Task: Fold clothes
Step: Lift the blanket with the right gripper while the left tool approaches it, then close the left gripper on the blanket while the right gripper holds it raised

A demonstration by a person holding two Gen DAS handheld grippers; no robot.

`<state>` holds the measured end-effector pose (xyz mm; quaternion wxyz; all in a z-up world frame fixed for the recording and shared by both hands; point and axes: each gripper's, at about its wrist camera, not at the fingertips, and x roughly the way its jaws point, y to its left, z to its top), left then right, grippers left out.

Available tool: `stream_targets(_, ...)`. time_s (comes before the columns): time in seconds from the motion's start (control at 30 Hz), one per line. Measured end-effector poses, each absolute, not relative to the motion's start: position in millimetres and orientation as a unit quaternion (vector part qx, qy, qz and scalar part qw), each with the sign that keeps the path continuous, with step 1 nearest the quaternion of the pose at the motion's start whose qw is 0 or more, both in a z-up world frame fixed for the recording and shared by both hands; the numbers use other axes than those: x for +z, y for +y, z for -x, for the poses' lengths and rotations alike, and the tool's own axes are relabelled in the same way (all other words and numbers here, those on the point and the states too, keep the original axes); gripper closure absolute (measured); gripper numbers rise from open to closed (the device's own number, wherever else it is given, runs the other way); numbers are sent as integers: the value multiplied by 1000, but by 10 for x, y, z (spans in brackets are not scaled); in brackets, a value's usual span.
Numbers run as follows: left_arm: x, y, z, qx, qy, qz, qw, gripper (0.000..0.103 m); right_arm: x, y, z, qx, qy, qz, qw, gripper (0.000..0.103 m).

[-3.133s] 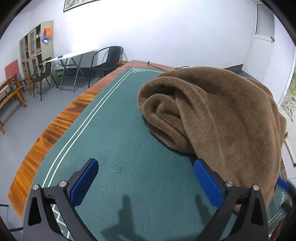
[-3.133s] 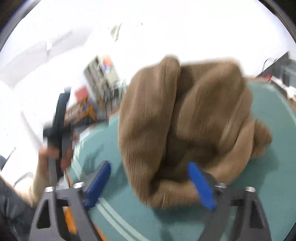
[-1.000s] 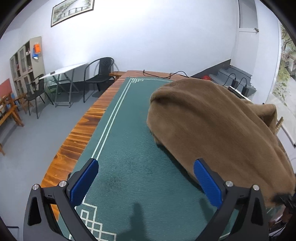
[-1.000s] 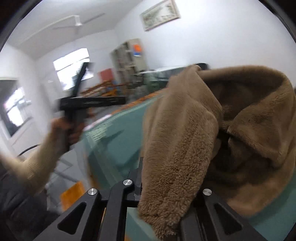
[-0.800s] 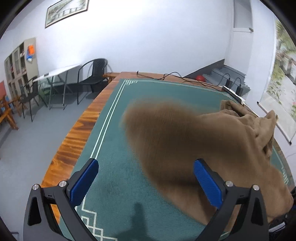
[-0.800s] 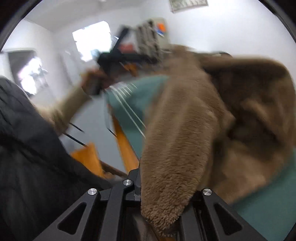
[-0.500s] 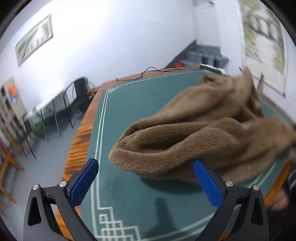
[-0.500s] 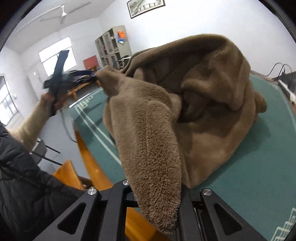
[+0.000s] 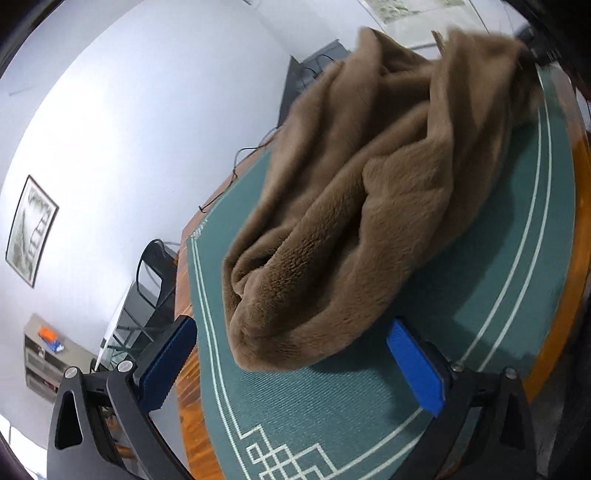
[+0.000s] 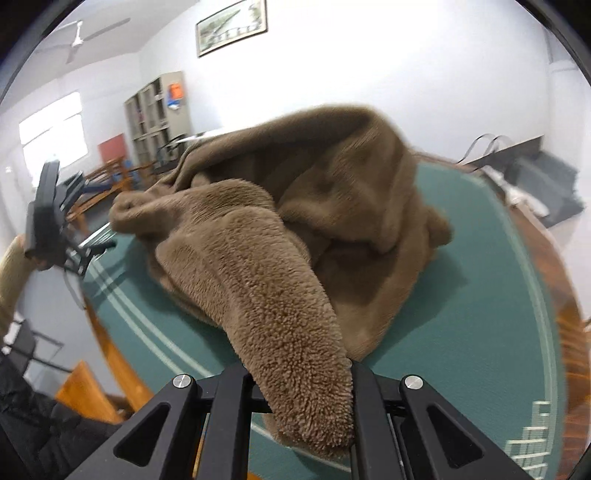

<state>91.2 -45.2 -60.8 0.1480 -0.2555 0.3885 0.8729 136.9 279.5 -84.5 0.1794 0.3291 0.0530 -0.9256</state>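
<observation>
Clamped tight, my right gripper (image 10: 301,384) pinches a fluffy edge of the brown fleece garment (image 10: 295,236), which lies heaped on the green table mat with white border lines (image 9: 491,295). My left gripper (image 9: 291,365) gapes wide and empty near its bunched end.

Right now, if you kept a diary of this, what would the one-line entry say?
task: fold clothes | right gripper: shut on brown fleece garment | left gripper: open, empty, by garment's near end | garment: bunched on green table mat

Around you: green mat (image 9: 480,295) on wooden table (image 9: 576,258), framed picture (image 10: 231,27), cabinet (image 10: 159,114), ceiling fan (image 10: 79,37), black chair (image 9: 155,273), window (image 10: 53,129).
</observation>
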Motion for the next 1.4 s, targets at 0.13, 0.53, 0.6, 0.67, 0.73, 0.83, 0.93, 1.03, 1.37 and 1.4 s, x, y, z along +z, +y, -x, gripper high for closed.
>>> stream_targets(0.13, -620, -408, -865, 878, 372, 248, 169, 0, -657, 2892, -1358, -945, 40, -296, 136, 95)
stream_targets(0.53, -834, -70, -799, 858, 416, 252, 165, 26, -395, 2872, -1449, -972, 12, -213, 96, 95)
stream_targets(0.6, -830, -39, -773, 861, 413, 251, 158, 27, -230, 2849, -1506, -981, 18, -173, 85, 95)
stream_targets(0.67, -794, 52, -793, 867, 405, 243, 158, 26, -27, 2824, -1578, -989, 26, -127, 75, 95)
stream_targets(0.73, -747, 159, -817, 874, 395, 233, 158, 26, 186, 2810, -1653, -994, 27, -84, 71, 95)
stream_targets(0.83, -683, 321, -863, 884, 380, 220, 159, 22, 460, 2769, -1730, -997, 33, -33, 67, 95)
stream_targets(0.93, -688, 479, -967, 890, 380, 204, 145, 22, 579, 2716, -1725, -996, 40, -21, 71, 95)
stream_targets(1.03, -726, 594, -1103, 893, 390, 184, 128, 21, 644, 2714, -1721, -997, 39, -17, 72, 95)
stream_targets(1.37, -737, 1039, -1400, 896, 406, 126, 128, 21, 993, 2722, -1833, -996, 14, 38, 79, 95)
stream_targets(1.4, -731, 1085, -1430, 895, 408, 121, 134, 21, 1008, 2710, -1832, -996, 16, 39, 81, 95)
